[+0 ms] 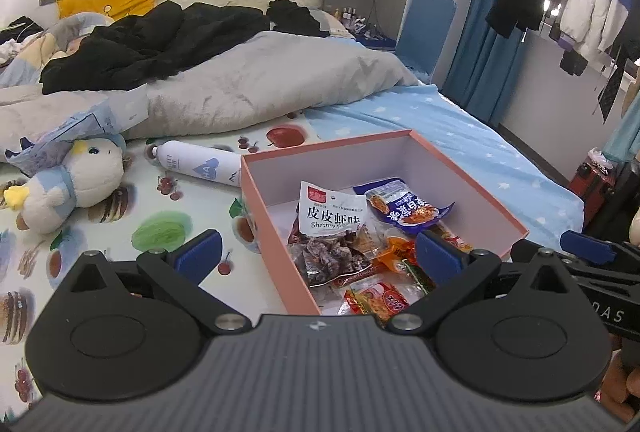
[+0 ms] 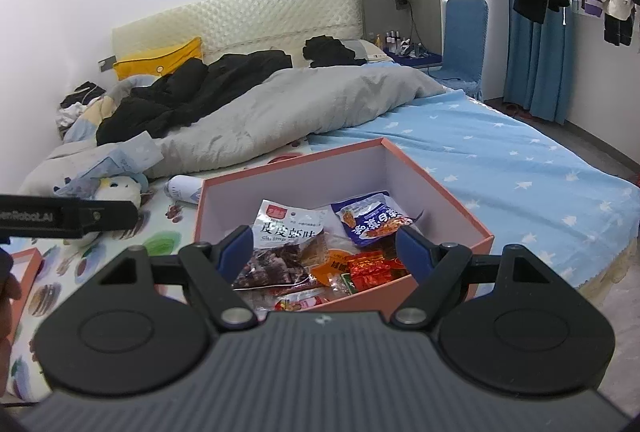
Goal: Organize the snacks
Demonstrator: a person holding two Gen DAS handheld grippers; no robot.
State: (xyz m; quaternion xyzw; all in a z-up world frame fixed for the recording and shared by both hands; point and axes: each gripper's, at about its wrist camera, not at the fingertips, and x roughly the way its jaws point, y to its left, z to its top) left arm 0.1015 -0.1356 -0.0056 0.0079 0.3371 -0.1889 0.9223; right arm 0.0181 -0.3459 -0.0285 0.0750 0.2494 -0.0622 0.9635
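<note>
While both tools hang over the near corner of the box, neither one grips anything: the left gripper (image 1: 318, 252) has its blue fingers spread wide with nothing between them, and the right gripper (image 2: 326, 252) is likewise parted and bare. Below them sits the pink box (image 1: 276, 252) (image 2: 440, 208) on the bed, holding a loose pile of snack packets at its near end. A white shrimp-flavour packet (image 1: 334, 212) (image 2: 290, 226) leans on top, a blue packet (image 1: 404, 206) (image 2: 372, 218) lies just beside it toward the far wall, and a clear bag of dark snacks (image 1: 334, 258) (image 2: 276, 266) lies beneath. Small red and orange sachets (image 2: 366, 266) crowd the near corner. Outside the box, a white bottle (image 1: 196, 162) lies touching its left wall, with a plush duck (image 1: 76, 180) farther left and a grey quilt (image 1: 248, 88) behind.
</note>
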